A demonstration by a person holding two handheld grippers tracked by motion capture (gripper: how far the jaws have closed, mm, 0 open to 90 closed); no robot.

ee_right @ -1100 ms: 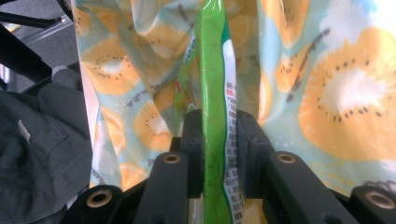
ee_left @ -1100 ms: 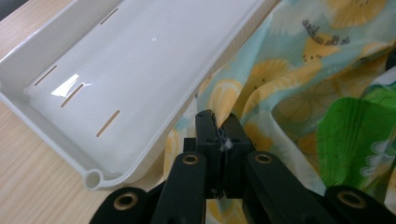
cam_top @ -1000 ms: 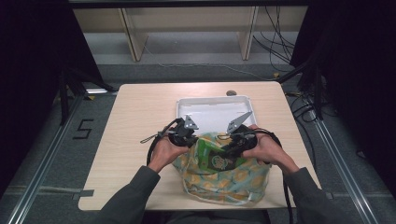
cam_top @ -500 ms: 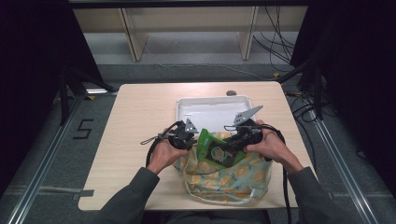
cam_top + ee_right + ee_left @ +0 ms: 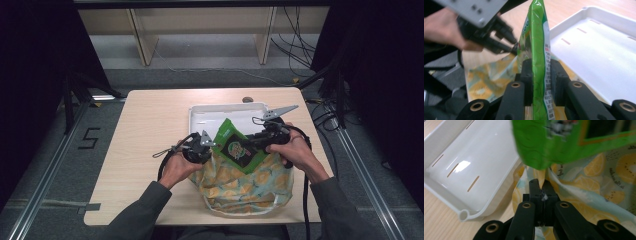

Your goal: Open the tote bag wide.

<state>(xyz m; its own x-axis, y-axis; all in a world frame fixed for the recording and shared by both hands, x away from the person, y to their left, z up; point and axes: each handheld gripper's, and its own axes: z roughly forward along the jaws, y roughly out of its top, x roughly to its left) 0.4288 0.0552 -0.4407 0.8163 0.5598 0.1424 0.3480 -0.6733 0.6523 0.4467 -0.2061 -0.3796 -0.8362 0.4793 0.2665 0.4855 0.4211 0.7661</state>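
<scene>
A cloth bag (image 5: 245, 187) printed with orange and lemon slices lies at the table's near edge. My left gripper (image 5: 207, 149) is shut on the bag's rim (image 5: 541, 178), pinching the fabric between its black jaws. My right gripper (image 5: 248, 145) is shut on a green snack packet (image 5: 237, 146), which hangs tilted above the bag's mouth. In the right gripper view the packet (image 5: 538, 50) stands edge-on between the jaws, with the left gripper (image 5: 514, 46) beyond it. The packet (image 5: 554, 142) hangs just above the pinched rim in the left gripper view.
A white plastic tray (image 5: 210, 117) with slotted walls sits just behind the bag, at mid-table. Bare wooden tabletop (image 5: 150, 120) stretches to the left. A small round brown object (image 5: 247, 99) lies at the table's far edge. Shelving legs and cables stand on the floor beyond.
The right gripper has lifted the green packet up and out of the bag, toward the tray. The left gripper has stayed pinching the bag's rim.
</scene>
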